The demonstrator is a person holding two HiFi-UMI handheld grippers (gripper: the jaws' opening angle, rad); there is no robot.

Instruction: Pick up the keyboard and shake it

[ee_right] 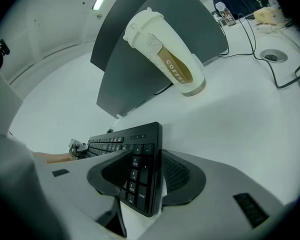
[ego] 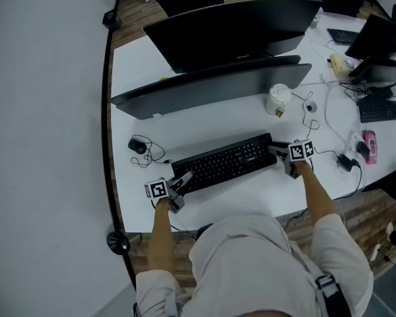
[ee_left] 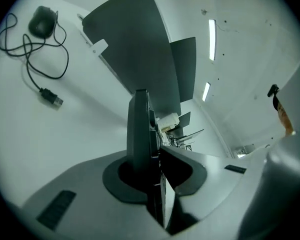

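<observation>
Head view, looking down on a white desk [ego: 251,200]. A black full-size plastic keyboard [ego: 224,164] lay flat near the centre, long axis running from 8 to 2 o'clock, wired.

L gripper [ego: 183,178] was at the 8 o'clock end. In its own view the kbd's edge stood upright between the jaws and both pads were clenched on it. R gripper [ego: 277,152] was at the 2 o'clock end, by the number pad. There one pad sat on the keys and the other against the underside, so it looked closed on the kbd too, though less firmly than the L, I judged.

Step in hand, as I read it: securing the two-ended grip, with the lift not yet begun. Next I'd need both grips firm, then a level raise of both ends together. That would have to clear the desk before any shaking, with slack in the cable and the cup kept clear.

Surroundings:
- A black wired mouse [ego: 137,146] at 9 o'clock of the kbd, its cord loose.
- A white lidded paper coffee cup [ego: 278,99] at 1 o'clock.
- Two dark flat monitors, seen from behind, at 12 o'clock: the near one [ego: 211,84] and the far one [ego: 231,25].
- More cables, a second small black keyboard [ego: 377,109] and other monitors at 3 o'clock.
- Brown wood floor [ego: 356,210] round the desk, and a pale wall at 9 o'clock.
</observation>
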